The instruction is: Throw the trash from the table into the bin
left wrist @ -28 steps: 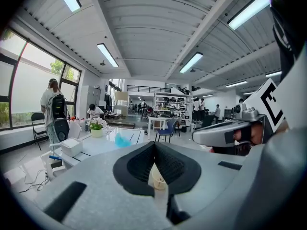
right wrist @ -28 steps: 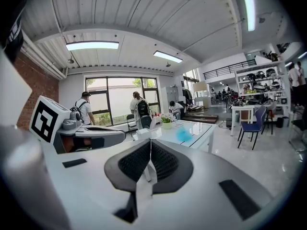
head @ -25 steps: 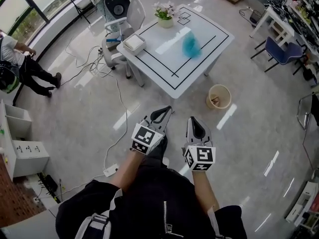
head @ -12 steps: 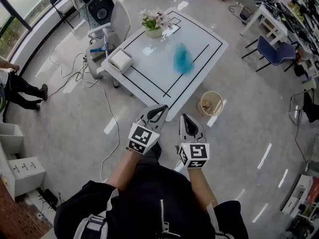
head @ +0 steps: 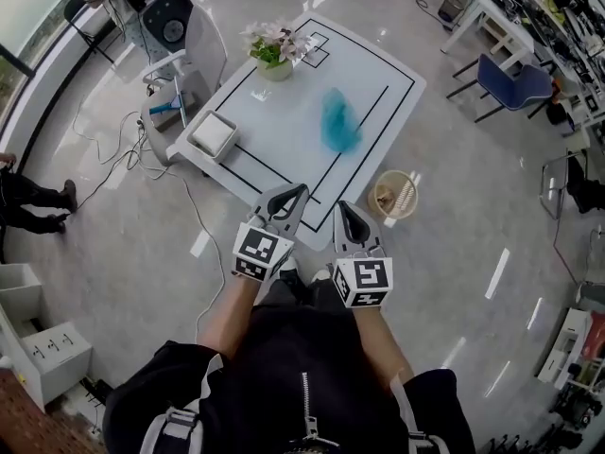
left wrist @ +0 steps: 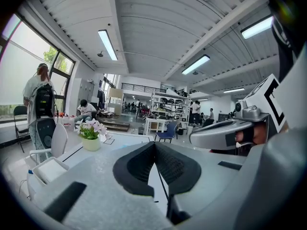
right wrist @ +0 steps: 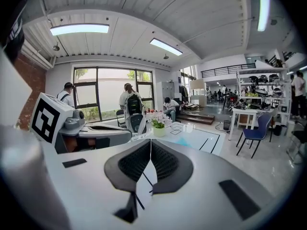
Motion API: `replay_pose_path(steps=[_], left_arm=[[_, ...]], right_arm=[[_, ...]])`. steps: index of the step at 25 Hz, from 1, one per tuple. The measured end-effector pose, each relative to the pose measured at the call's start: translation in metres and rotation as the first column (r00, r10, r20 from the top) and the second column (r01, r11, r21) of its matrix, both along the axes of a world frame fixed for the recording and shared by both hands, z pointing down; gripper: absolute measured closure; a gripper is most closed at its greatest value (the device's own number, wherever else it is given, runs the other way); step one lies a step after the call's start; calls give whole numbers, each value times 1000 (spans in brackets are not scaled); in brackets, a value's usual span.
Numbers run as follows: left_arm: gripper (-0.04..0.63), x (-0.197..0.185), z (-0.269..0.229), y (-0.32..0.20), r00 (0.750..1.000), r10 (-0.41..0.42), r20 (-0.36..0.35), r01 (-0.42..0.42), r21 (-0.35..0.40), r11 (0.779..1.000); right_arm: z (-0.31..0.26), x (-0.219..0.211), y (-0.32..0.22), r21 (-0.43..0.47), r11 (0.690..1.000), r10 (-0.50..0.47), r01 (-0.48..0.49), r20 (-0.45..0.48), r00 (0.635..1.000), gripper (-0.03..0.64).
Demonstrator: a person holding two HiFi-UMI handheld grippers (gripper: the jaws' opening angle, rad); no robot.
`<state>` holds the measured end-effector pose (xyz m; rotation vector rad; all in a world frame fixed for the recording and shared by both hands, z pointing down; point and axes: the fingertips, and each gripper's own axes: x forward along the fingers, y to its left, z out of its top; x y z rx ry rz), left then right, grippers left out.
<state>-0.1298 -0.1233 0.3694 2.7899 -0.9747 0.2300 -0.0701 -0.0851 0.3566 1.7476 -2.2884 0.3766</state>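
Head view showed the left gripper point(head: 286, 195) and right gripper point(head: 348, 214) side by side at the near edge of the table point(head: 284, 130) — jaws pressed together, nothing between them. The teal trash point(head: 338, 121) lay on the tabletop; the bin point(head: 393, 194) stood on the floor just beside.

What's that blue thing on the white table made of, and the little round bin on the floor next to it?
The blue thing looks like thin plastic film, perhaps a bag: crumpled, soft-edged, slightly see-through, though blurred here. The bin is pale tan with faint ribs, so woven wicker or ribbed plastic; it is too small to tell which.
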Motion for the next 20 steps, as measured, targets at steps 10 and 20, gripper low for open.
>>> replay_pose_path(steps=[10, 20], left_arm=[[588, 17, 7, -33, 1000, 8, -22, -8, -11, 1000], [588, 21, 23, -76, 999, -49, 19, 50, -33, 998]], right_arm=[[13, 7, -35, -22, 1000, -6, 6, -10, 1000, 606], [30, 16, -86, -34, 998, -48, 49, 6, 999, 606]])
